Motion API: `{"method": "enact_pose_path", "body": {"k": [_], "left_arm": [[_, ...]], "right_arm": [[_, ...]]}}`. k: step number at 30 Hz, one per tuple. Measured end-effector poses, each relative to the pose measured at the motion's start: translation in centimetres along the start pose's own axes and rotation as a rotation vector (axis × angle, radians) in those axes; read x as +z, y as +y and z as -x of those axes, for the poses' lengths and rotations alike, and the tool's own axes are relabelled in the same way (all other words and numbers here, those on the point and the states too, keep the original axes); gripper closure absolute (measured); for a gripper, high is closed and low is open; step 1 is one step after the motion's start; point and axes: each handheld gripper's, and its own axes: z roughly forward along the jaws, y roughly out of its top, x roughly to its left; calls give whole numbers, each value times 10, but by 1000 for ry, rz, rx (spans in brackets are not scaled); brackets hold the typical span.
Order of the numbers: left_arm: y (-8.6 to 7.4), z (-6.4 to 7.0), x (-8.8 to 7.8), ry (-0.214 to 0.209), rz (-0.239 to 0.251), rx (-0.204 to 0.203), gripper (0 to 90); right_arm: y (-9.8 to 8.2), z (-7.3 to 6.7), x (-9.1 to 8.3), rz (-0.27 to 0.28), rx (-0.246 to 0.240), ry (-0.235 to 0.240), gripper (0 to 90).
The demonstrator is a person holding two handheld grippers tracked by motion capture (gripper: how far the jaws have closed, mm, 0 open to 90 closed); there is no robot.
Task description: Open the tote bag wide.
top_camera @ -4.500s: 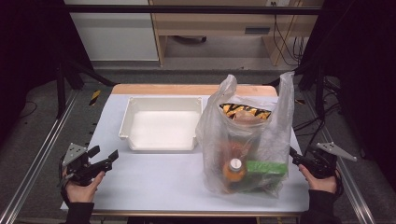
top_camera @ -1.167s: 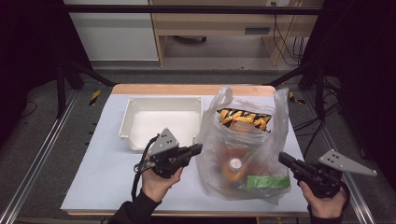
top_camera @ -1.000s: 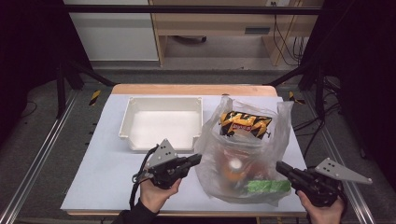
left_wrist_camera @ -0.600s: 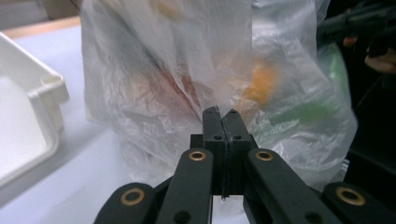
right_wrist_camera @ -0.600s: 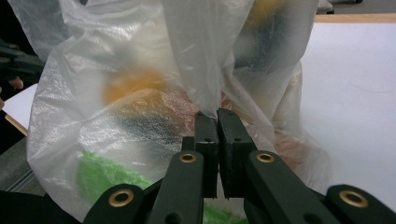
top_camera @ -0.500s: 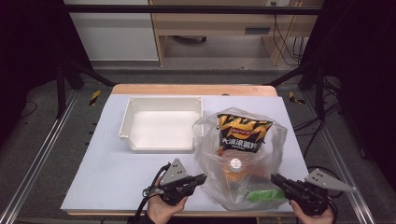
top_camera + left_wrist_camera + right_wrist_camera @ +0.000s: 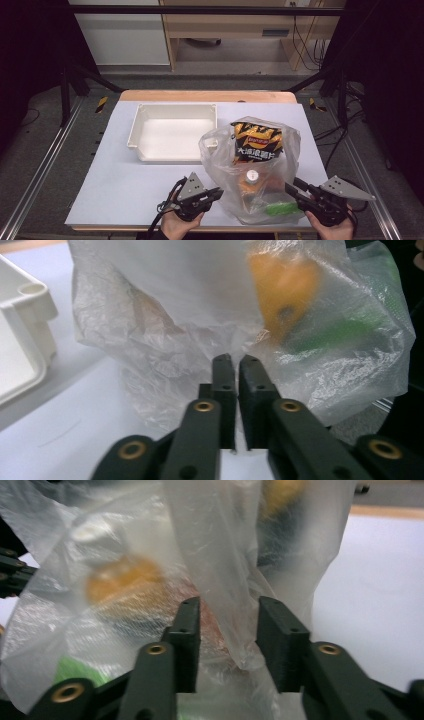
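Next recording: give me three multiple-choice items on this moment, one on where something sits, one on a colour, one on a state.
1. Where does the white tray stand relative to the plastic bag?
A. To its left, farther up the table
B. On top of it
C. To its right, at the near edge

2. What colour is the flat packet at the bottom of the bag?
A. Blue
B. Green
C. Red

3. How do the jaws of the right gripper stand?
A. Clamped flat together on nothing
B. Apart, with a fold of bag film between them
C. Closed on the tray rim

Key: 1 A, the high view shows the tray left of the bag and farther from the person. 2 B, green shows through the film beside the right gripper. 3 B, the right gripper view shows a clear gap with film hanging in it.
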Motion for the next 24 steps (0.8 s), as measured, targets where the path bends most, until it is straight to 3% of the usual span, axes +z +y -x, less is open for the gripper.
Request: {"method": "enact_pose_path", "body": {"k": [3, 5, 11, 17, 21, 24], "left_arm": [[4, -2, -4, -3, 12, -6, 849], [10, -5, -7, -13, 24, -16, 899], [18, -11, -9, 0, 40, -32, 900], [33, -22, -12, 38, 78, -40, 900], [49, -36, -15, 84, 102, -42, 900], [59, -44, -14, 102, 110, -54, 900]], "right_arm": [[5, -1, -4, 31, -8, -4, 516], [10, -6, -14, 63, -28, 20, 490], [9, -17, -17, 45, -63, 48, 498], [12, -18, -20, 77, -57, 42, 436], [18, -19, -18, 101, -57, 21, 332], [20, -20, -22, 126, -62, 29, 331]]}}
